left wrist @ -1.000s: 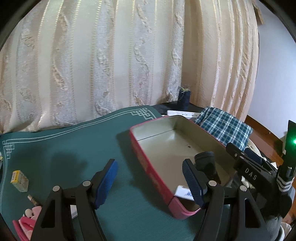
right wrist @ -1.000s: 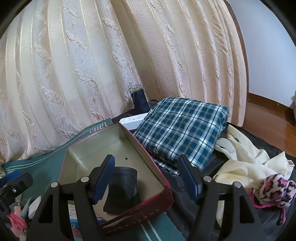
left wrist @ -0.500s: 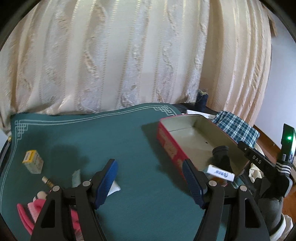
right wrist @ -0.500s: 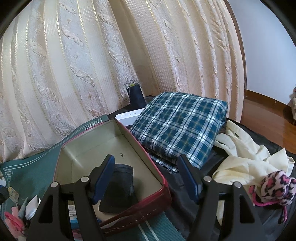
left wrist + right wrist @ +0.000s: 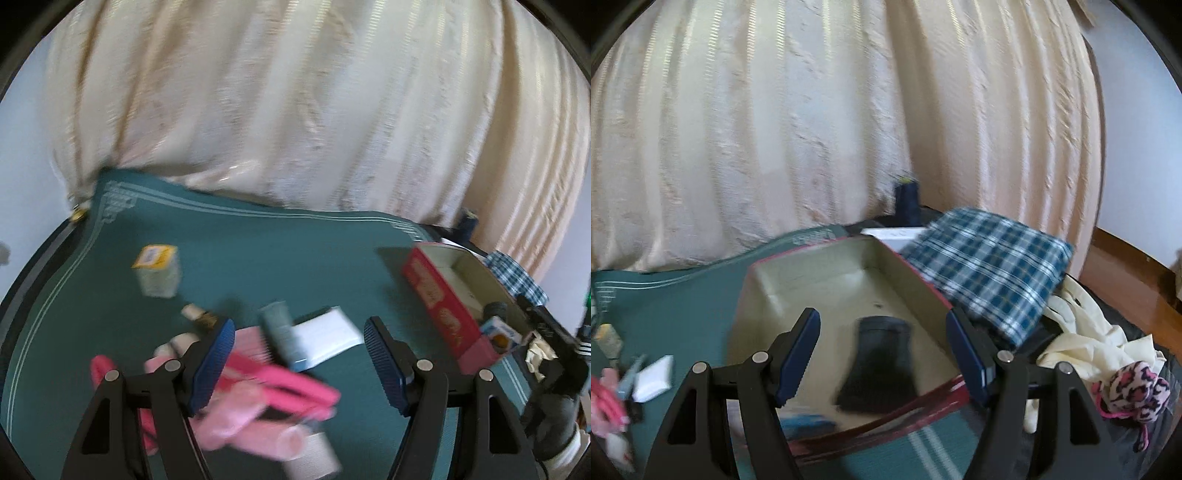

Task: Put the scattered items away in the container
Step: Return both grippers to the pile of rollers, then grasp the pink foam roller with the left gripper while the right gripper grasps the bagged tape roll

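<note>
1. Since the earlier frames the left gripper (image 5: 299, 363) has swung away from the red tin (image 5: 445, 314) toward the scattered pile, so the tin now sits off to its right and the clutter lies under and between its jaws. The right gripper (image 5: 882, 356) has drifted only a little and still looks into the tin.

2. Left wrist view: the jaws stand wide with nothing pinched between them. Just below and between the blue pads (image 5: 214, 363) lies a pink comb-like item (image 5: 280, 387), blurred, over a paler pink thing. Slightly ahead are a teal tube (image 5: 282, 332) and a white packet (image 5: 328, 336), touching each other. Further ahead to the left stands a small yellow-topped box (image 5: 159, 271), with a short stubby item (image 5: 197, 315) between it and the pads. All rest on the green mat (image 5: 258, 251).

3. Right wrist view: the jaws are wide and empty, hovering over the near end of the red tin (image 5: 849, 295). A dark item (image 5: 879, 365) already lies inside, straight ahead between the jaws. A folded plaid cloth (image 5: 993, 266) lies beside the tin on the right.

4. To my eye the step is picking the next item. The left hand should settle before closing, choose one piece, straddle its narrow side, and avoid dragging neighbours. The pink pile looks tangled.
</note>
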The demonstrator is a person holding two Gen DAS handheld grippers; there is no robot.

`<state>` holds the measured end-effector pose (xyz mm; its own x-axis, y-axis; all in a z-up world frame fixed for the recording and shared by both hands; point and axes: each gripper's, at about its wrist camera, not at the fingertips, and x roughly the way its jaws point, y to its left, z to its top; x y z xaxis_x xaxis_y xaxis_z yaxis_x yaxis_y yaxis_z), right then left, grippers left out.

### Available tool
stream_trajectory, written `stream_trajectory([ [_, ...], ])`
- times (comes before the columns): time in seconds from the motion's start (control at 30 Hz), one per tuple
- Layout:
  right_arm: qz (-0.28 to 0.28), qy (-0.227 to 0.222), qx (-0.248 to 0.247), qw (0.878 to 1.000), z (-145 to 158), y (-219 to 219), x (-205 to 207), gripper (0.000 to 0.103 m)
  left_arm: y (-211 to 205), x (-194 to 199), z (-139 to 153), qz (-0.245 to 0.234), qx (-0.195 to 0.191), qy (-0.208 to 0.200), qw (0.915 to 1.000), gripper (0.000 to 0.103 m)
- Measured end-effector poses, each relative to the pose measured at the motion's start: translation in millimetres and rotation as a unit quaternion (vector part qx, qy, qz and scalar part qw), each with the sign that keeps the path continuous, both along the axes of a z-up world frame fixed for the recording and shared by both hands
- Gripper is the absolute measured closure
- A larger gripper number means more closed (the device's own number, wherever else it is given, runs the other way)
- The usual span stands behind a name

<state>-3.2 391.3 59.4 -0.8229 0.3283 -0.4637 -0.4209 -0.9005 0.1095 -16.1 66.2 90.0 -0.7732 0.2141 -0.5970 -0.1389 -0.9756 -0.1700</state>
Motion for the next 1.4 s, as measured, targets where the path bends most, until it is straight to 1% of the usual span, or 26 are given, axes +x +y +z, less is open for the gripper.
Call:
stream_trajectory([
  [0.1,0.047,0.011,-0.013,0.999,12.2,-27.3,8.1,0.026,-27.8,5.2,-9.5,0.023,0.013,-0.013,0.9996,0.029],
  [0.2,0.110,0.008,-0.020,0.994,16.7,-63.6,15.2,0.024,-56.6,11.2,-16.5,0.055,0.025,-0.018,0.9980,0.029],
  [0.3,0.183,-0.011,-0.035,0.982,13.4,-101.7,20.2,0.024,-84.0,16.1,-22.1,0.087,0.032,-0.018,0.9955,0.029],
  [0.4,0.254,-0.051,-0.070,0.963,-3.8,-141.0,21.1,0.024,-112.2,16.9,-29.6,0.124,0.034,-0.024,0.9915,0.029],
  [0.47,0.285,-0.076,-0.085,0.952,-17.6,-161.8,20.5,0.024,-127.7,18.1,-35.4,0.142,0.035,-0.029,0.9888,0.029],
  [0.57,0.314,-0.104,-0.085,0.940,-30.9,-187.6,19.9,0.024,-147.4,17.8,-44.8,0.161,0.040,-0.040,0.9854,0.029],
  [0.7,0.337,-0.118,-0.080,0.931,-35.2,-204.1,15.4,0.024,-161.4,13.9,-55.9,0.171,0.049,-0.052,0.9828,0.029],
  [0.93,0.366,-0.157,-0.057,0.916,-46.5,-233.1,7.7,0.024,-163.5,4.2,-70.7,0.165,0.054,-0.071,0.9822,0.029],
  [1.03,0.365,-0.170,-0.044,0.914,-51.5,-241.2,2.6,0.024,-160.6,0.7,-76.4,0.161,0.051,-0.081,0.9824,0.029],
  [1.3,0.363,-0.192,-0.046,0.911,-64.6,-246.4,-7.7,0.024,-154.2,-15.3,-91.8,0.145,0.046,-0.119,0.9810,0.029],
  [1.4,0.368,-0.193,-0.048,0.908,-66.0,-246.4,-8.2,0.024,-148.7,-18.2,-93.5,0.129,0.035,-0.112,0.9846,0.029],
])
